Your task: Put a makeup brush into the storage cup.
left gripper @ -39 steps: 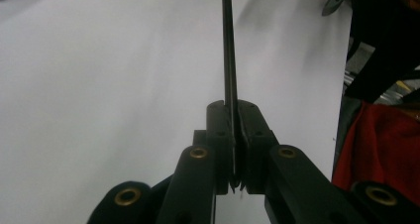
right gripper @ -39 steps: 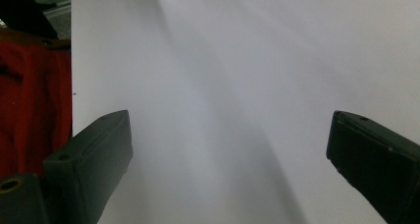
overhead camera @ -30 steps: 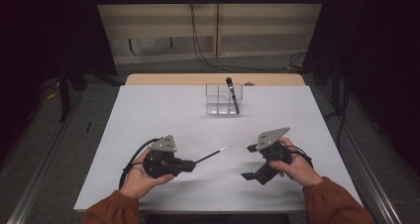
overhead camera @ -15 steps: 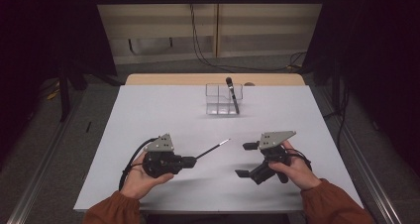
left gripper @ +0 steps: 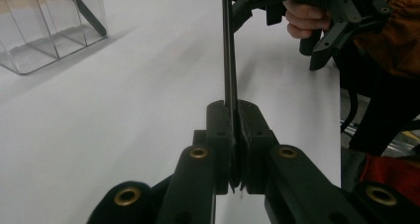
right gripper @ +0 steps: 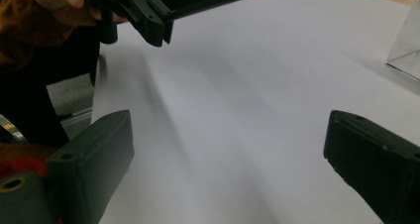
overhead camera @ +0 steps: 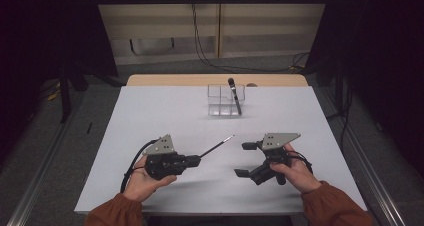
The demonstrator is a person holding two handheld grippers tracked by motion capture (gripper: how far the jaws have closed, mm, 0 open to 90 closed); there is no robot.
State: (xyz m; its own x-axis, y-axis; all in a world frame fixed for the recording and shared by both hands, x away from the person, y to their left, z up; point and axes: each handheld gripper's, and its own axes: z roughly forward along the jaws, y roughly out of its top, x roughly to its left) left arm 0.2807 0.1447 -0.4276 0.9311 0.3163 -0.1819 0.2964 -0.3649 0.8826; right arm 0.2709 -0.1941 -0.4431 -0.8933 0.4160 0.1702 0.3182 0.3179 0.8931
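Note:
A thin black stick with a silvery tip (overhead camera: 216,147) juts up and right from my left gripper (overhead camera: 198,159), which is shut on its lower end. In the left gripper view the stick (left gripper: 228,55) runs straight up from the closed jaws of the gripper (left gripper: 233,130). My right gripper (overhead camera: 245,159) hovers to its right, jaws wide apart and nothing between them. The right gripper view has its open jaws (right gripper: 233,152) facing the left gripper (right gripper: 143,11) and the stick (right gripper: 208,0). A second black stick (overhead camera: 234,96) leans in a clear box (overhead camera: 220,102).
The clear box sits at the far middle of the white tabletop (overhead camera: 150,116) and appears at top left in the left gripper view (left gripper: 44,30). Bare tabletop lies between the box and both hands. Dark floor and rails flank the table.
The stick's tip has swung slightly away from me, toward the far side. Both hands have stayed where they were and the right jaws remain apart.

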